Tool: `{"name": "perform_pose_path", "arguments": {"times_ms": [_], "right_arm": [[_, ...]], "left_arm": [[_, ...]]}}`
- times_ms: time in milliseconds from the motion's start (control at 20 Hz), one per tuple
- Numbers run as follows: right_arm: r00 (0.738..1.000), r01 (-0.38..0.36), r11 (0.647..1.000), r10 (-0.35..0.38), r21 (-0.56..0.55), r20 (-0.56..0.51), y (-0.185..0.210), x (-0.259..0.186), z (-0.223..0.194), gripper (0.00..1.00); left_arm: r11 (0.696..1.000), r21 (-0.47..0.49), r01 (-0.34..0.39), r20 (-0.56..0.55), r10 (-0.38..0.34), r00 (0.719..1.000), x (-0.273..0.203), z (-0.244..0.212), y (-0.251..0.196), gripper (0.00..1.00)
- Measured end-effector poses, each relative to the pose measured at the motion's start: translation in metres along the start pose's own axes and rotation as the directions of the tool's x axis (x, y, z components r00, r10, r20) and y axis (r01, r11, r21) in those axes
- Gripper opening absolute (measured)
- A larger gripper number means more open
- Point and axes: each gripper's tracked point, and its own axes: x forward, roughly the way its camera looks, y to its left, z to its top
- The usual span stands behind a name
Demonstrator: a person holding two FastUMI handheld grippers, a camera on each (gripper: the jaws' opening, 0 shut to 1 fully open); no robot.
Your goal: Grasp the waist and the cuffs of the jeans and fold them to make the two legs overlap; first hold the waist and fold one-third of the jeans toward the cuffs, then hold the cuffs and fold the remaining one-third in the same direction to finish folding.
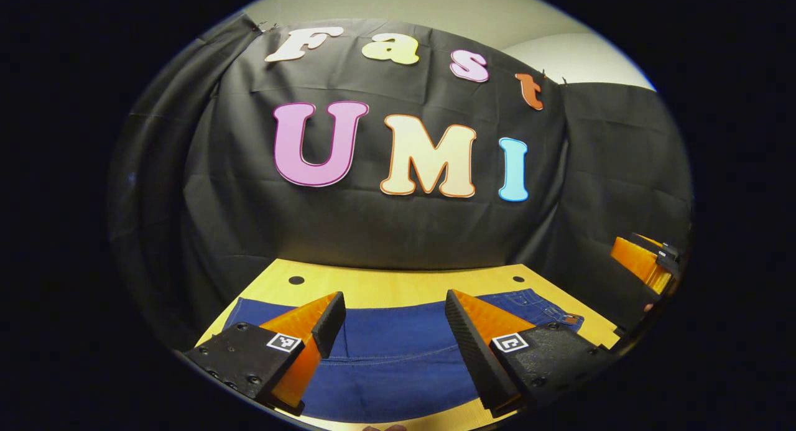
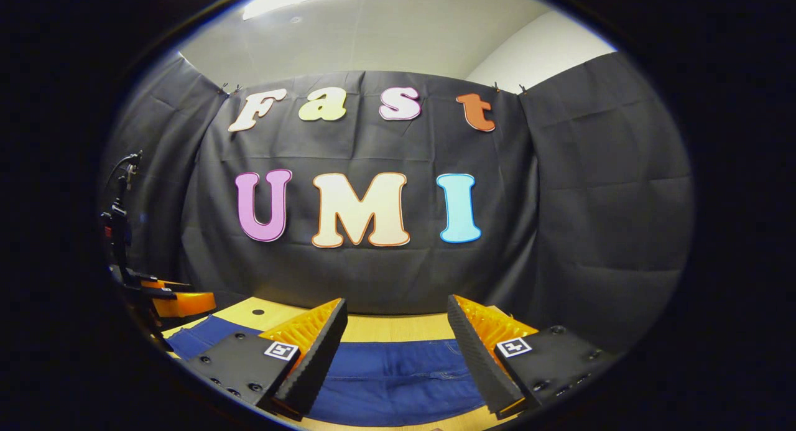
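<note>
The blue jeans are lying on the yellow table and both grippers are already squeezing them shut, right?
Not quite. The blue jeans do lie on the yellow table, but the left gripper and right gripper hang open above them. Each gripper's own view shows its fingers spread apart, holding nothing.

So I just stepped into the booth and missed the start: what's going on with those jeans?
A person holds a pair of tongs in each hand above dark blue denim jeans spread flat on a light wooden table. The left tongs and the right tongs both hang open over the fabric, gripping nothing. The jeans look unfolded, so the folding has not begun yet.
</note>
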Motion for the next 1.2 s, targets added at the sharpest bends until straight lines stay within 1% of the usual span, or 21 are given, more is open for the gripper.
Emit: {"name": "perform_pose_path", "arguments": {"times_ms": [100,150,200,400,500,600,650,750,850,950,1050,1100,1150,1200], "right_arm": [[1.0,0.0,1.0,0.0,0.002,-0.001,0.001,0.001,0.0,0.99],[1.0,-0.001,1.0,0.001,0.003,-0.008,0.001,0.001,-0.002,0.99],[1.0,0.0,1.0,0.0,0.002,-0.012,0.001,0.001,-0.004,0.99],[0.999,0.012,1.0,-0.013,-0.019,-0.046,-0.003,-0.002,-0.014,1.0],[0.998,0.017,0.999,-0.019,-0.031,-0.064,-0.005,-0.004,-0.019,1.0],[0.995,0.02,0.999,-0.023,-0.03,-0.101,-0.006,-0.007,-0.031,0.99],[0.992,0.022,0.999,-0.026,-0.034,-0.121,-0.008,-0.009,-0.036,0.99],[0.989,0.027,0.998,-0.033,-0.048,-0.144,-0.009,-0.012,-0.045,0.99],[0.986,0.018,0.998,-0.027,-0.055,-0.164,-0.004,-0.015,-0.053,0.99],[0.984,0.0,0.998,-0.012,-0.066,-0.177,0.004,-0.016,-0.061,1.0],[0.98,-0.023,0.998,0.01,-0.063,-0.199,0.013,-0.015,-0.069,0.99],[0.977,-0.036,0.998,0.024,-0.054,-0.21,0.018,-0.014,-0.074,1.0],[0.974,-0.046,0.998,0.034,-0.049,-0.222,0.022,-0.014,-0.079,1.0],[0.971,-0.051,0.997,0.038,-0.05,-0.234,0.023,-0.012,-0.085,1.0]], "left_arm": [[1.0,0.001,-0.016,0.004,0.016,1.0,-0.001,-0.001,0.01,0.95],[1.0,-0.002,-0.017,0.002,0.017,1.0,0.0,-0.003,0.012,0.94],[1.0,-0.004,-0.013,-0.001,0.013,1.0,0.0,-0.005,0.014,0.95],[1.0,0.023,0.019,-0.035,-0.018,0.999,0.003,-0.019,0.034,0.95],[0.999,0.041,0.024,-0.082,-0.02,0.996,0.003,-0.036,0.051,0.94],[0.997,0.056,0.052,-0.132,-0.045,0.99,0.002,-0.051,0.063,0.96],[0.995,0.067,0.07,-0.164,-0.058,0.985,0.0,-0.063,0.07,0.95],[0.989,0.118,0.091,-0.234,-0.062,0.97,-0.003,-0.085,0.09,0.94],[0.977,0.176,0.123,-0.324,-0.061,0.944,-0.005,-0.11,0.111,0.96],[0.96,0.216,0.178,-0.403,-0.078,0.912,-0.011,-0.131,0.125,0.96],[0.934,0.244,0.259,-0.494,-0.11,0.862,-0.018,-0.156,0.136,0.96],[0.914,0.269,0.305,-0.542,-0.118,0.832,-0.023,-0.167,0.142,0.99],[0.886,0.297,0.355,-0.584,-0.126,0.802,-0.031,-0.177,0.149,0.99],[0.857,0.313,0.41,-0.622,-0.141,0.77,-0.04,-0.186,0.154,0.96]]}}
